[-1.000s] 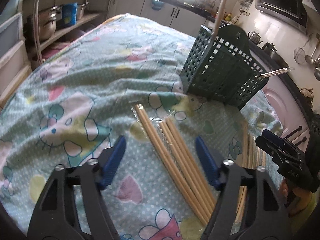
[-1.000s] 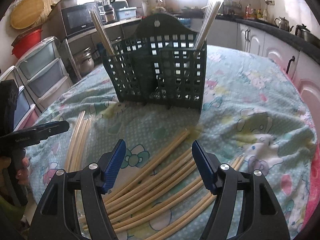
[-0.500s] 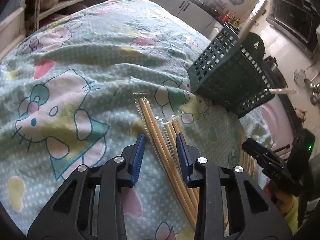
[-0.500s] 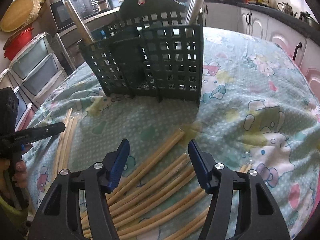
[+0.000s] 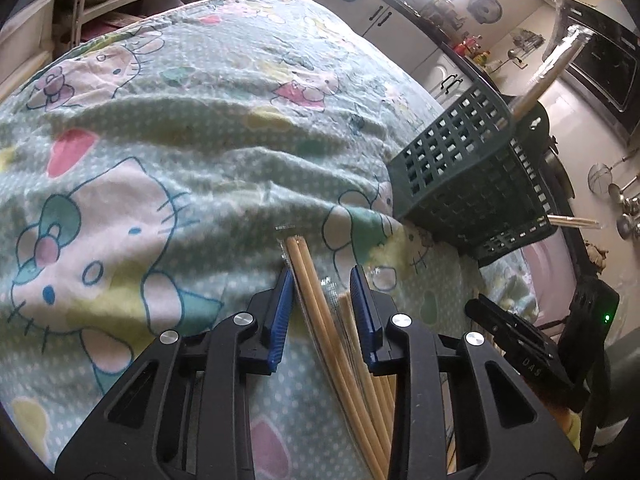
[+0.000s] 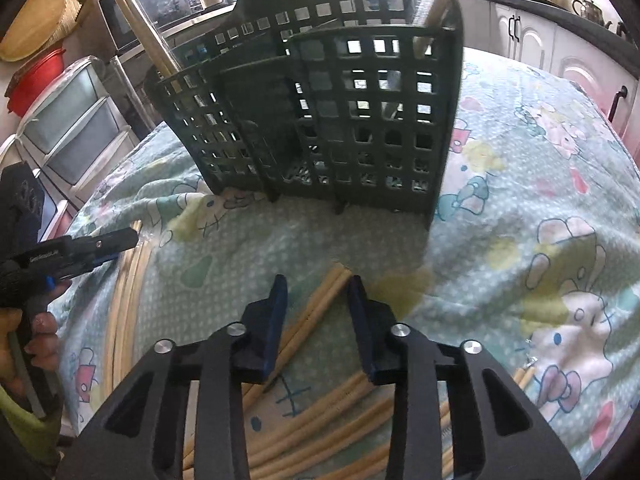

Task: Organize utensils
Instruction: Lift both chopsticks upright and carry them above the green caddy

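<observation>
Wrapped bamboo chopsticks (image 5: 304, 268) lie on the patterned tablecloth (image 5: 160, 120). My left gripper (image 5: 322, 280) points down over them, its jaws closing, and both blue pads touch the small bundle between them. In the right wrist view, my right gripper (image 6: 316, 288) is also closing, around the tip of another chopstick pair (image 6: 334, 280). Its right pad is against the pair and a gap remains at the left pad. A dark green lattice utensil basket (image 6: 320, 120) stands just beyond, with chopsticks (image 6: 148, 40) upright in its side compartments. More loose chopsticks (image 6: 320, 420) lie under the right gripper.
The basket (image 5: 460, 176) sits to the right of the left gripper, near the table's far edge. A hand (image 6: 36, 336) holds the left gripper's handle at the left. Plastic drawers (image 6: 68, 128), a microwave (image 6: 160, 4) and white cabinets (image 6: 532, 44) ring the table.
Both grippers have moved forward and down toward the chopsticks, and their jaws have narrowed from wide apart. The left pads now bracket one bundle and the right pads one pair.
</observation>
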